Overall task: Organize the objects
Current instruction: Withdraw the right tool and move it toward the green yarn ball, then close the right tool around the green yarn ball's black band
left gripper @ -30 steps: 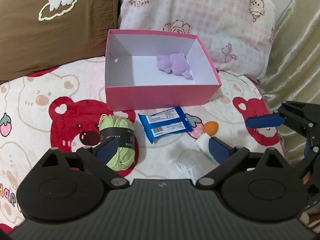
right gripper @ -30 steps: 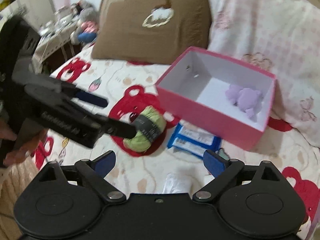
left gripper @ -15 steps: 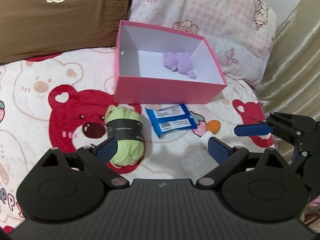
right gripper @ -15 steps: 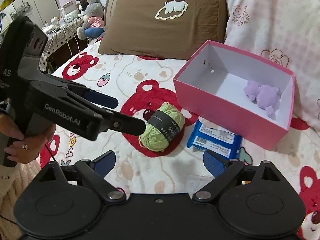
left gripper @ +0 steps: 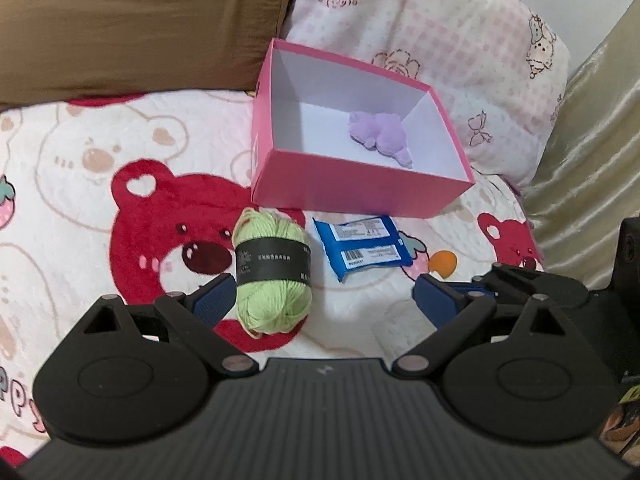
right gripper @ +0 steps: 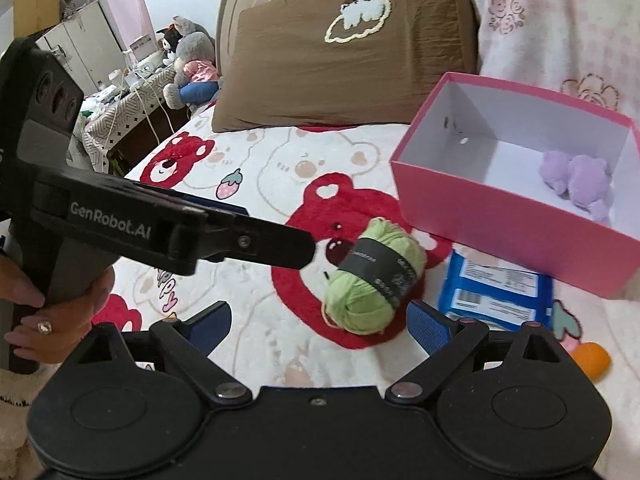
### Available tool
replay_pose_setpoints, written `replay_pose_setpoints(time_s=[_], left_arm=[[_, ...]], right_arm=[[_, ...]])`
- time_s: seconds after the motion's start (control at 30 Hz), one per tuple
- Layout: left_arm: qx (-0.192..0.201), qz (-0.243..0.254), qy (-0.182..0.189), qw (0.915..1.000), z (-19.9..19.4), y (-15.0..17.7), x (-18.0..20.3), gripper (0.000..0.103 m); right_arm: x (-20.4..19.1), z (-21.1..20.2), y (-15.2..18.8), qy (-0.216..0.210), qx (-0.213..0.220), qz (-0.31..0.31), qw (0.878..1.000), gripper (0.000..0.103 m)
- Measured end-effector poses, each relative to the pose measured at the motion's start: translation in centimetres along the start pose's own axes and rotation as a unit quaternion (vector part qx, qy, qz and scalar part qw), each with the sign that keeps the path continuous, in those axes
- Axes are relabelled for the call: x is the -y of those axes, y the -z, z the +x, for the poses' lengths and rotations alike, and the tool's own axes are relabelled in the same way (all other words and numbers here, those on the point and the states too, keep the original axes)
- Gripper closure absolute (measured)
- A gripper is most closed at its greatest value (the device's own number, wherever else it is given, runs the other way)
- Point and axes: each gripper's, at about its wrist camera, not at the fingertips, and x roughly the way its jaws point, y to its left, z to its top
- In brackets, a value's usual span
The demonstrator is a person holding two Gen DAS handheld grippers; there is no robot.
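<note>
left gripper (left gripper: pixel 322 300): spread wide, now lower and closer than a second ago, its left finger just beside the yarn ball (left gripper: pixel 272 274) on the blanket (left gripper: pixel 80 200). right gripper (right gripper: pixel 318 322): also spread, empty, moved nearer the yarn. pink box (left gripper: pixel 352 194): unmoved behind, purple toy (left gripper: pixel 380 134) inside; blue packet (left gripper: pixel 362 246) in front.

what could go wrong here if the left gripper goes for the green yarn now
1. The open left gripper has the soft green yarn ball with the black band off-centre, close to one finger; closing may nudge or roll it rather than pinch it.
2. The open right gripper sits close beside the same yarn, so the two tools could collide.
3. The open pink cardboard box looks light; dropping the yarn in could shift it on the soft bear-print blanket.
</note>
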Motion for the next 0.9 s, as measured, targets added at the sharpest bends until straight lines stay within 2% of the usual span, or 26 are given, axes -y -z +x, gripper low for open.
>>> replay_pose_setpoints(time_s=[0.13, 0.27, 0.43, 0.63, 0.77, 0.83, 0.9], left_arm=[[0.015, 0.008, -0.009, 0.9998, 0.7, 0.2, -0.1, 0.007], [0.026, 0.002, 0.002, 0.9997, 1.6, 0.4, -0.9, 0.007], [0.044, -0.006, -0.011, 0.9989, 3.0, 1.1, -1.9, 0.007], [0.033, -0.026, 0.002, 0.9991, 5.4, 1.6, -3.0, 0.008], [0.013, -0.024, 0.005, 0.9996, 6.9, 2.1, -3.3, 0.019], [0.002, -0.028, 0.01, 0.9996, 7.5, 2.3, -3.6, 0.02], [0.009, -0.031, 0.006, 0.9994, 7.8, 2.4, -4.0, 0.02]], right_arm=[[-0.6, 1.3, 0.4, 0.013, 0.015, -0.016, 1.0, 0.007], [-0.9, 2.2, 0.8, 0.026, 0.039, -0.029, 0.998, 0.007], [-1.9, 3.4, 1.7, 0.053, 0.079, -0.089, 0.991, 0.007], [-1.5, 5.6, 2.3, 0.071, 0.067, -0.112, 0.989, 0.007], [-0.7, 7.0, 2.6, 0.074, 0.058, -0.101, 0.99, 0.007], [-0.4, 7.7, 2.7, 0.089, 0.057, -0.1, 0.989, 0.007], [-0.2, 8.3, 2.9, 0.113, 0.063, -0.109, 0.986, 0.007]])
